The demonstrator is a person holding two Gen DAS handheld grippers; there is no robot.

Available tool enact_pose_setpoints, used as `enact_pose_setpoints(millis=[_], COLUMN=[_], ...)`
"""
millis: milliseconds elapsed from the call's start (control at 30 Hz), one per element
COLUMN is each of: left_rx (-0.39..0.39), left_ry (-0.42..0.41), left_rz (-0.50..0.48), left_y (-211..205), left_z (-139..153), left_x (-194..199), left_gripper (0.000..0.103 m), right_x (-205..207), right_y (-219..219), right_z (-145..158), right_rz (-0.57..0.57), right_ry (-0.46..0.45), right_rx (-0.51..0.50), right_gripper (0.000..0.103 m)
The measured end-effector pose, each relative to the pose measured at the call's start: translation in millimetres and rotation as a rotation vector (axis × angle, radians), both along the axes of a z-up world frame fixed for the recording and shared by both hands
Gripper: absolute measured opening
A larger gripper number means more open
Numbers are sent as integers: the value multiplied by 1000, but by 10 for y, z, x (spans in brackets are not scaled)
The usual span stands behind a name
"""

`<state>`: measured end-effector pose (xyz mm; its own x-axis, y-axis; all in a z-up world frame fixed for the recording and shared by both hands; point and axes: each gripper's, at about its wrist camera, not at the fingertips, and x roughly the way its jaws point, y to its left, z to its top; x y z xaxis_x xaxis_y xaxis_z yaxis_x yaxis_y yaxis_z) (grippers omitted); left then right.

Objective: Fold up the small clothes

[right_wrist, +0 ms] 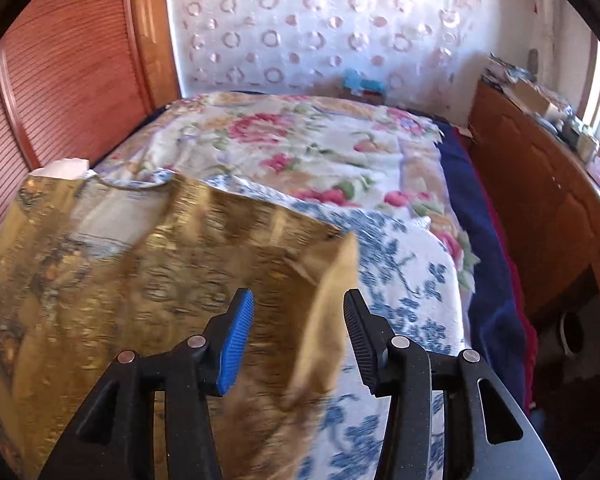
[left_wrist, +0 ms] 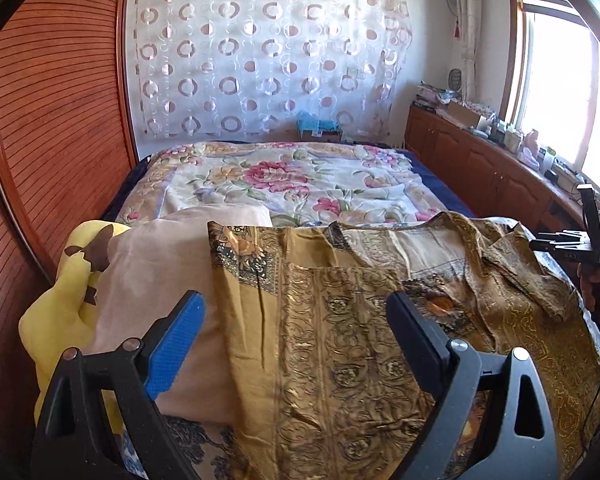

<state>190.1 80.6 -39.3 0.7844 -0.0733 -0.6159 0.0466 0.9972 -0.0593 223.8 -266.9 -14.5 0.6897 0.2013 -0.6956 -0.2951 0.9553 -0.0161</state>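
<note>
Landmark: gold patterned garment, spread on the bed, near end.

Left of it: yellow plush and beige pillow, the pillow touching its left edge; a fold that way may snag.

Left gripper released, jaws wide above the cloth.

Right gripper released; a loose flap stands between the jaws, ungripped. Risk: it flops back, fold lost.

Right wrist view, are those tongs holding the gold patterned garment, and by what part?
Nothing is held. The right tongs stand open; a fold of the gold garment hangs between the pads without being pinched.
</note>
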Motion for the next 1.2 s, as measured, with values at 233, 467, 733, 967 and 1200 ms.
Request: enact_pose_setpoints(millis=[233,467,733,967,1200], left_rx=[-5,-9,-9,-19,-38], left_ry=[49,106,123,188,212], left_rz=[-12,-40,-26,-21,-37], left_y=[168,272,353,417,399], left_z=[-66,-152,-169,-268,-326], left_x=[261,459,598,754,849], left_gripper=[82,69,58,52,52], right_x=[273,401,338,338,342], right_y=[30,34,-3,-24,-30], right_z=[-93,-125,-197,-189,-179], right_rz=[5,17,17,6,0], right_ry=[30,32,23,25,26], right_rx=[4,7,4,-1,-3], right_gripper=[49,54,56,61,65])
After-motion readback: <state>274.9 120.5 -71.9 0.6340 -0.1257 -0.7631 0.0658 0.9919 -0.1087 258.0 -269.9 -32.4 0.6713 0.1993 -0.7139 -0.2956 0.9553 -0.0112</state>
